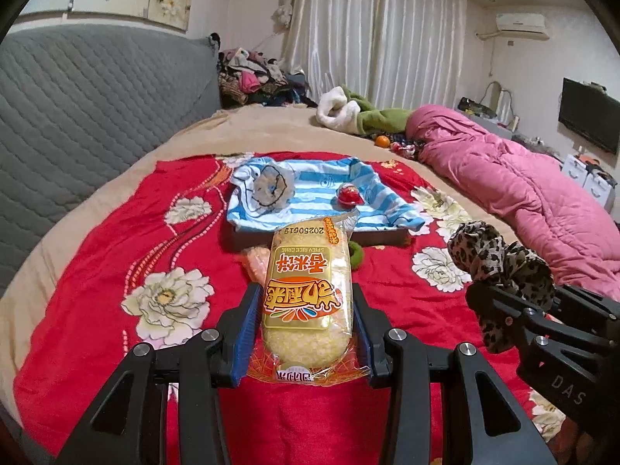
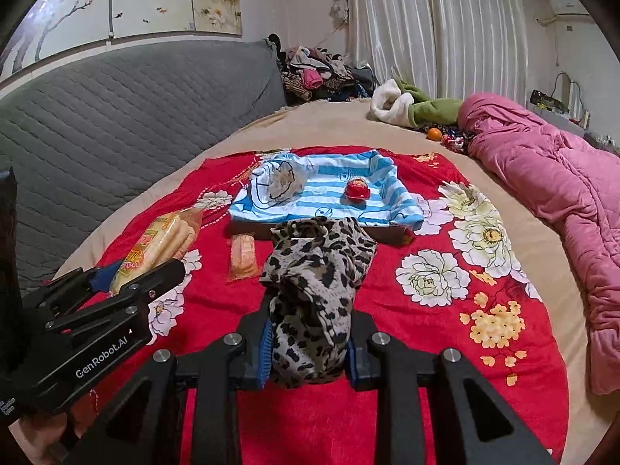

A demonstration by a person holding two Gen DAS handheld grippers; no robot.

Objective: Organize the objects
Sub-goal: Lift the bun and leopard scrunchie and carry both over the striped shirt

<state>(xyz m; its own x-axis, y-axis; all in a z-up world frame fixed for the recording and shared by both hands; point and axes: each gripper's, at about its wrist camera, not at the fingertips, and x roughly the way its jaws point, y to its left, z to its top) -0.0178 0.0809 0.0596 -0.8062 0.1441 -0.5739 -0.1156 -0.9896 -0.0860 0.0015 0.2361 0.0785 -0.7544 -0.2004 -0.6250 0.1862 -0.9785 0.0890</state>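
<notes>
Left wrist view: the left hand-held gripper (image 1: 306, 333) was closed partway on a yellow rice cracker packet (image 1: 308, 294), its blue pads pressing the packet's two long sides, with the packet jutting toward twelve o'clock above the red floral blanket (image 1: 116, 240). Beyond the packet's tip lay a shallow tray (image 1: 381, 237) lined with a blue striped cloth (image 1: 321, 190); a red toy (image 1: 347, 196) sat on the cloth at one o'clock from the packet. At three o'clock the right hand-held gripper (image 1: 503, 283) carried a leopard-print scarf (image 1: 500, 255).

Right wrist view: the right hand-held gripper (image 2: 308, 348) was nearly shut, squeezing the bunched leopard-print scarf (image 2: 317, 271) between its blue pads. The tray (image 2: 387, 234) lay at twelve o'clock past the scarf. A small orange snack packet (image 2: 243, 257) rested on the blanket at eleven o'clock, and the left hand-held gripper (image 2: 143, 267) with the rice cracker packet (image 2: 162, 240) sat at nine o'clock.
</notes>
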